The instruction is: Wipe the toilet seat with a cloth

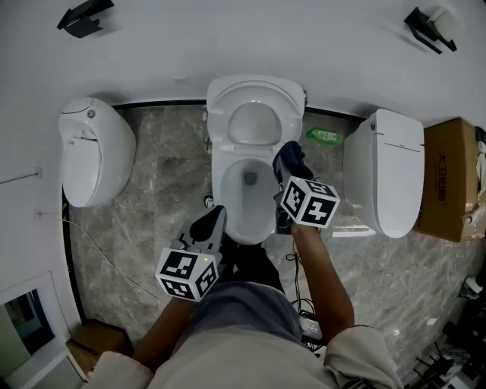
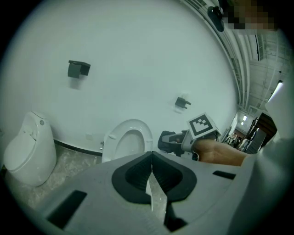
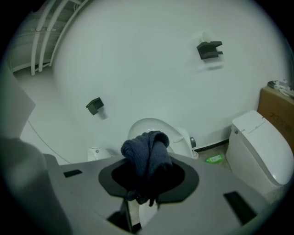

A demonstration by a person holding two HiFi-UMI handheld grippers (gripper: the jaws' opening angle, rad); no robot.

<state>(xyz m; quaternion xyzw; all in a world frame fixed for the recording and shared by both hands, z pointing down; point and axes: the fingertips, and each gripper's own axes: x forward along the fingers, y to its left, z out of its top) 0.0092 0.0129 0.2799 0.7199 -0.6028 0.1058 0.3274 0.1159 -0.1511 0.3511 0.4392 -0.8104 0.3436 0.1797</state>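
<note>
The middle toilet (image 1: pixel 228 199) stands with its seat and lid (image 1: pixel 254 121) raised against the wall, leaving the bowl uncovered. My right gripper (image 1: pixel 291 164) is over the bowl's right rim, shut on a bunched dark blue cloth (image 1: pixel 288 156). In the right gripper view the cloth (image 3: pixel 149 151) bulges out between the jaws of that gripper (image 3: pixel 146 181) and hides part of the raised seat (image 3: pixel 180 134). My left gripper (image 1: pixel 212 222) hovers at the bowl's front left, shut with nothing in it. In the left gripper view its jaws (image 2: pixel 151 158) meet, with the raised seat (image 2: pixel 130 140) and the right gripper (image 2: pixel 172 141) beyond.
A closed white toilet (image 1: pixel 95 152) stands at the left and another (image 1: pixel 387 171) at the right, beside a cardboard box (image 1: pixel 452 178). A green bottle (image 1: pixel 325 136) lies on the marble floor by the wall. Cables (image 1: pixel 307 323) trail behind the middle toilet's front. Black brackets (image 1: pixel 83 17) hang on the wall.
</note>
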